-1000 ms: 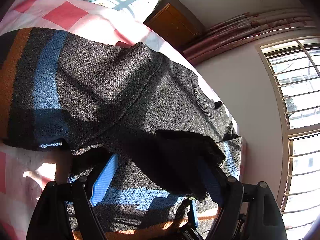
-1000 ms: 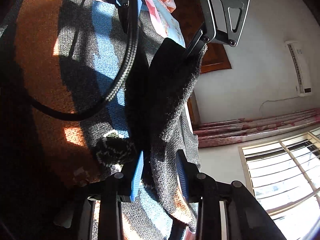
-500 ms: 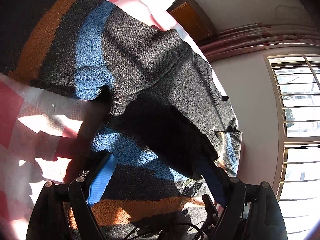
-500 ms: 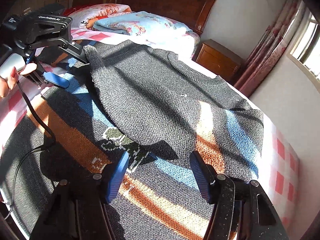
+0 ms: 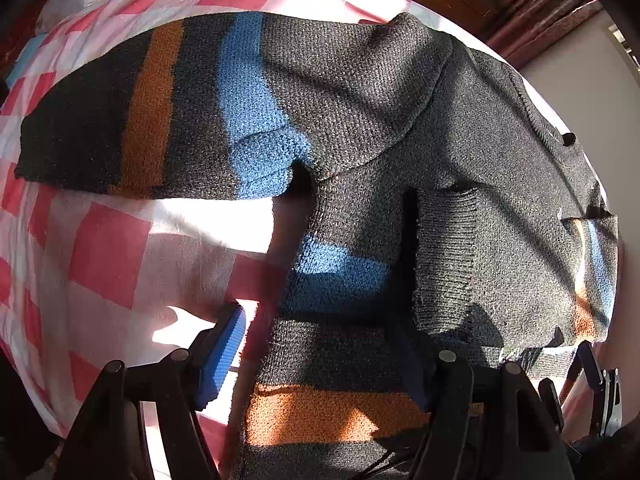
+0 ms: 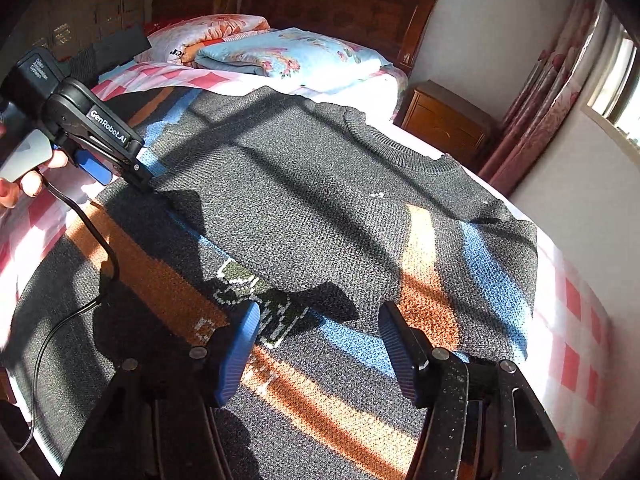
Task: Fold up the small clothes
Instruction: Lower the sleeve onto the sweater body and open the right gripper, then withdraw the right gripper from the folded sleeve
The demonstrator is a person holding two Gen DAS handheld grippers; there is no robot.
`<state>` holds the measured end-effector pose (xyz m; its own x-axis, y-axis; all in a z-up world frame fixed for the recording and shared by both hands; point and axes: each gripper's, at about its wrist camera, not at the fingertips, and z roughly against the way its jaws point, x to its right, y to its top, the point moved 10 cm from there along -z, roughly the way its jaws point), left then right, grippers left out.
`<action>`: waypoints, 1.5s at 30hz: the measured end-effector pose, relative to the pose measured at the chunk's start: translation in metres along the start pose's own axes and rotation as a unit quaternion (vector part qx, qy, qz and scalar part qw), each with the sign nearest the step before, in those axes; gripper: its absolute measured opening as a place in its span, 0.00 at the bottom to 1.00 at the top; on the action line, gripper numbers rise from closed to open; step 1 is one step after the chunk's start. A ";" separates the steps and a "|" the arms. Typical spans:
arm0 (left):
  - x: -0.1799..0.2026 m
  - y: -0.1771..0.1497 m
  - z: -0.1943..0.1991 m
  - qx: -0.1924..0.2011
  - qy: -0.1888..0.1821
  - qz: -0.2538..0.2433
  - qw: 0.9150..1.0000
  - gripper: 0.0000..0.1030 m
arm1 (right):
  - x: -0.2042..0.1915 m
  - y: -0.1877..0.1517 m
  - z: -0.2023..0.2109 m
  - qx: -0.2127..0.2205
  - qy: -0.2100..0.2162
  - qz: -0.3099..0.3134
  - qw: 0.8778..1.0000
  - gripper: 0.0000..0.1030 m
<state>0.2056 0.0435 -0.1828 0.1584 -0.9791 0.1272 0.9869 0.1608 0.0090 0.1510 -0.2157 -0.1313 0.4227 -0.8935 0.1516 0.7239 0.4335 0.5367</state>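
Grey knit sweater (image 5: 360,92) with orange and blue stripes is seen ahead of the left gripper (image 5: 320,344), spread on a pink checked bedsheet (image 5: 108,248); jaws are held apart, the right finger largely lost in shadow. From the right wrist, the right gripper (image 6: 316,344) is held open and empty above the sweater's folded sleeve (image 6: 432,272); the hem is cut off below.

A wooden headboard (image 6: 340,4) stands at the top centre against a pale wall (image 6: 480,32). A nightstand (image 6: 444,120) sits right of it, then pink curtains (image 6: 540,108) and a sunlit window (image 6: 616,80) at the far right.
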 end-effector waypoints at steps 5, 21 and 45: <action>0.013 0.000 -0.003 -0.022 -0.068 0.002 0.997 0.72 | 0.010 -0.001 0.006 0.014 0.015 -0.026 0.999 1.00; -0.012 -0.001 0.021 -0.051 -0.292 0.065 0.953 0.76 | 0.035 -0.016 0.012 0.015 0.022 -0.064 0.998 1.00; 0.047 -0.003 0.023 -0.026 -0.343 0.045 0.938 0.80 | 0.065 -0.011 0.025 0.032 0.004 -0.106 0.994 1.00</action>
<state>0.2089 -0.0002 -0.1541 0.2022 -0.6484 0.7340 0.9735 0.2146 -0.0786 0.1575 -0.2815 -0.1067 0.2679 -0.9632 0.0229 0.7611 0.2262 0.6079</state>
